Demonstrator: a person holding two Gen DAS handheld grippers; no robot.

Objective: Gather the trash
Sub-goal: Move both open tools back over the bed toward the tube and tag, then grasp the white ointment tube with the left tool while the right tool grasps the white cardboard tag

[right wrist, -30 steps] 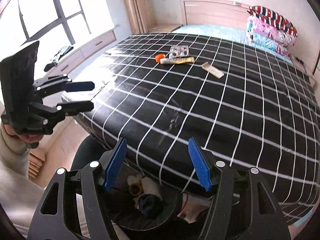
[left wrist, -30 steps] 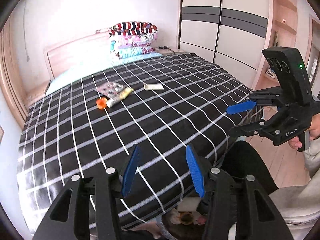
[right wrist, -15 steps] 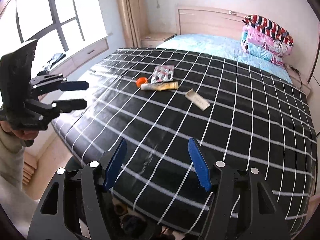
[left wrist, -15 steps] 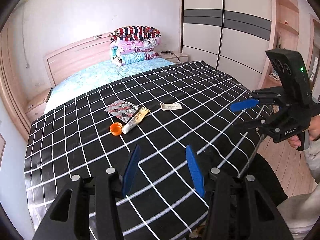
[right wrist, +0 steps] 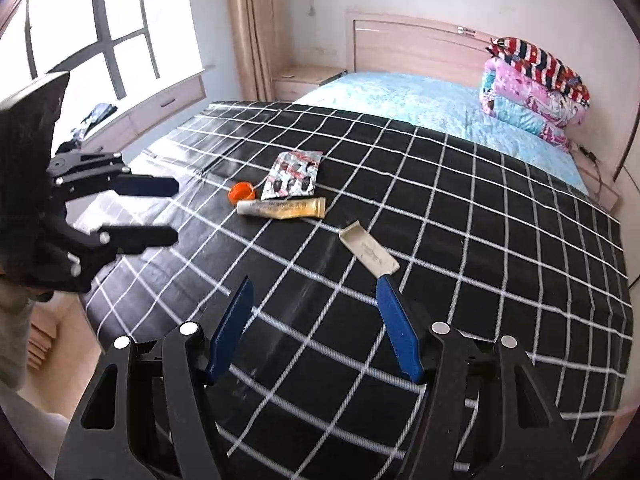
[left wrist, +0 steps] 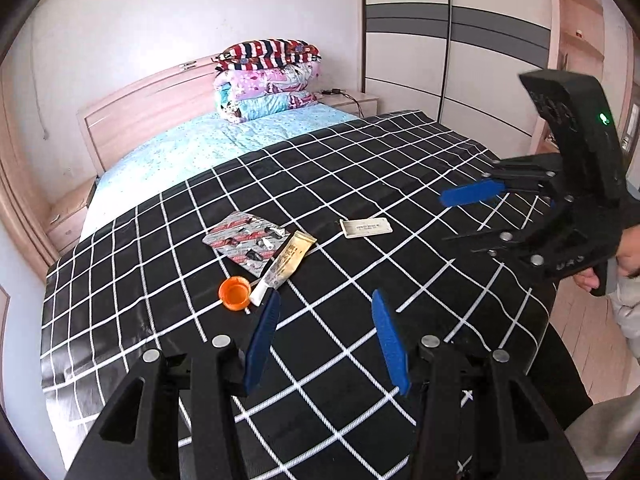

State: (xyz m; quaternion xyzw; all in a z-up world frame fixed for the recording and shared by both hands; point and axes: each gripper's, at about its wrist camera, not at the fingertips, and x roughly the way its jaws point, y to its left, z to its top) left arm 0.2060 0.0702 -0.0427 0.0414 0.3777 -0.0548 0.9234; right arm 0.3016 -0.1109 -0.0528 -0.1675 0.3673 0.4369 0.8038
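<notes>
Lying on the black, white-checked cover (left wrist: pixel 360 208) of the bed (right wrist: pixel 420 92) are four bits of trash. An orange cap (left wrist: pixel 235 293) sits open side up, just beside the white nozzle end of a yellowish squeezed tube (left wrist: pixel 282 266). The tube's flat end overlaps the edge of a silvery printed wrapper (left wrist: pixel 244 240). A pale flat packet (left wrist: pixel 366 227) lies apart from these, further toward the wardrobe (left wrist: pixel 452 40) side.

The left gripper (left wrist: pixel 324 336) hovers above the cover with its blue pads moderately apart and nothing between them; the cap and the tube's nozzle show just past its left finger. The right gripper (right wrist: pixel 316 328) also hangs over the cover, jaws parted somewhat wider and empty, with the pale packet (right wrist: pixel 370 254) just beyond its right fingertip. Each gripper appears at the edge of the other's view, held by a hand (left wrist: pixel 626 256).

Folded quilts (left wrist: pixel 268 76) are stacked at the headboard (right wrist: pixel 416 44), on the light blue sheet (left wrist: pixel 208 148).
</notes>
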